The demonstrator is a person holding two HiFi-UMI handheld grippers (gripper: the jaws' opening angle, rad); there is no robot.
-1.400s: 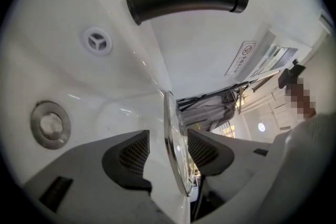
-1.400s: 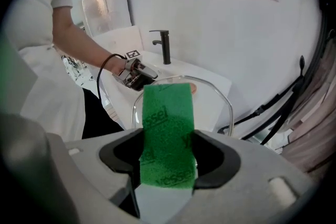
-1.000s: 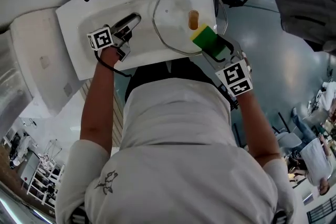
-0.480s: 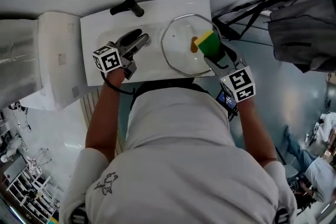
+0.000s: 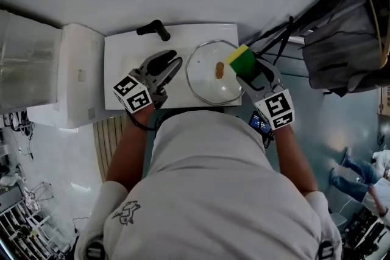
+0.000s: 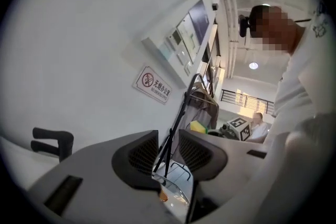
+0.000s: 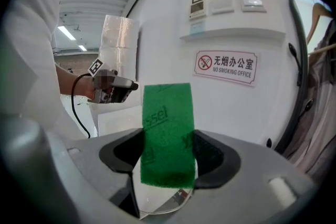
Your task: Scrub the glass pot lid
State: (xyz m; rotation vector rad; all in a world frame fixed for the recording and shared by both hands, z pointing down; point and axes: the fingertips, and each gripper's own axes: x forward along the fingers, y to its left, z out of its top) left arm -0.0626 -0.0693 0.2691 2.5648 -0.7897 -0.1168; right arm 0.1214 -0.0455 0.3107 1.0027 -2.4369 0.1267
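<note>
The person stands with both bare forearms stretched forward, the left forearm (image 5: 125,149) and the right forearm (image 5: 297,152) roughly parallel on either side of the torso. The left gripper (image 5: 174,61) points ahead and slightly toward the right one, its marker cube (image 5: 133,94) sitting near the wrist and a black cable looping under it. In the left gripper view its 2 jaws (image 6: 168,152) have just been closing yet stand apart with a clear gap, and nothing is caught between the pads. The right gripper (image 5: 244,72) angles downward and inward, with its marker cube (image 5: 275,109) close to the wrist. Its 2 jaws (image 7: 168,153) clamp a green sponge (image 7: 168,128), which sticks out past the tips.
</note>
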